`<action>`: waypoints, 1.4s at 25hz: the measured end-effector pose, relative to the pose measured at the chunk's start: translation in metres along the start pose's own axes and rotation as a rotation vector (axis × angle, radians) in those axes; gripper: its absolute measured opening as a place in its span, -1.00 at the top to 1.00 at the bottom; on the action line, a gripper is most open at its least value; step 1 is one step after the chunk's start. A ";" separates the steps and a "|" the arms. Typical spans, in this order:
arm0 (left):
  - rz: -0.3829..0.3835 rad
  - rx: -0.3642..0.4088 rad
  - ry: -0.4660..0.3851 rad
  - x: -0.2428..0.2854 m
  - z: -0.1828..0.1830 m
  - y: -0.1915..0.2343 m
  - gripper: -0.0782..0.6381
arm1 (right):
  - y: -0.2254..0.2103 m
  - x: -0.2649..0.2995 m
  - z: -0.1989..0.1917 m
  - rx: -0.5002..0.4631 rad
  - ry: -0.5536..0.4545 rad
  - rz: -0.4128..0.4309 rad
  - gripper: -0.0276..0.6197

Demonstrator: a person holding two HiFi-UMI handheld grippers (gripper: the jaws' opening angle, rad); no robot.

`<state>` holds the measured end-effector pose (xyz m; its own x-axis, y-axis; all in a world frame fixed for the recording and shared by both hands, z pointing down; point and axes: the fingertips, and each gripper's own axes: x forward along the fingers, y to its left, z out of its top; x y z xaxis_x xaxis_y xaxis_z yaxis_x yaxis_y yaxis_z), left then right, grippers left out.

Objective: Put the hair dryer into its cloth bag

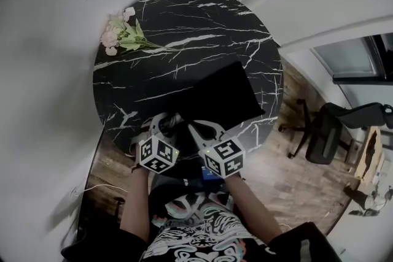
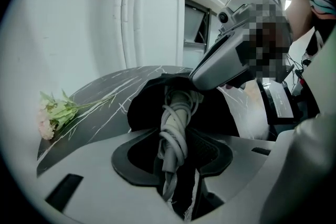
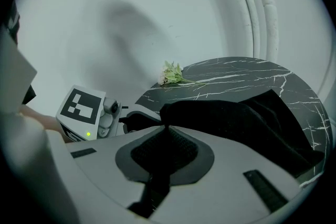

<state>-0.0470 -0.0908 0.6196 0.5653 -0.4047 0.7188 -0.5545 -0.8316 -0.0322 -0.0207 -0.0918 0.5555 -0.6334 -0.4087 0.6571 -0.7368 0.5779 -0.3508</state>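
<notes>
A black cloth bag [image 1: 222, 97] lies on the round black marble table [image 1: 184, 21], its mouth toward the near edge. My left gripper [image 2: 173, 157] is shut on the hair dryer's pale handle [image 2: 175, 120], which has its grey cord wound round it. The front of the dryer is hidden inside the bag's mouth [image 2: 145, 104]. In the head view the left gripper [image 1: 166, 127] is at the bag's near left corner. My right gripper [image 3: 164, 132] is shut on the upper edge of the bag's [image 3: 247, 119] mouth and lifts it. The right gripper [image 2: 198, 79] also shows in the left gripper view.
A bunch of pale pink flowers [image 1: 121, 34] lies at the table's far left side. White walls curve close round the table. A black office chair [image 1: 325, 131] stands on the wooden floor to the right.
</notes>
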 end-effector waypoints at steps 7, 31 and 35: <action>-0.034 0.012 -0.020 0.027 0.022 -0.005 0.31 | -0.010 -0.004 0.005 0.020 -0.009 0.017 0.83; -0.139 0.169 -0.102 0.085 0.080 -0.030 0.31 | -0.027 -0.025 0.015 0.238 -0.120 0.321 0.83; -0.151 0.169 -0.097 0.091 0.081 -0.035 0.30 | -0.035 -0.022 0.005 0.217 -0.085 0.278 0.83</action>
<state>0.0734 -0.1292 0.6295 0.6946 -0.2988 0.6544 -0.3535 -0.9340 -0.0513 0.0179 -0.1063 0.5498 -0.8270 -0.3197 0.4625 -0.5613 0.5153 -0.6476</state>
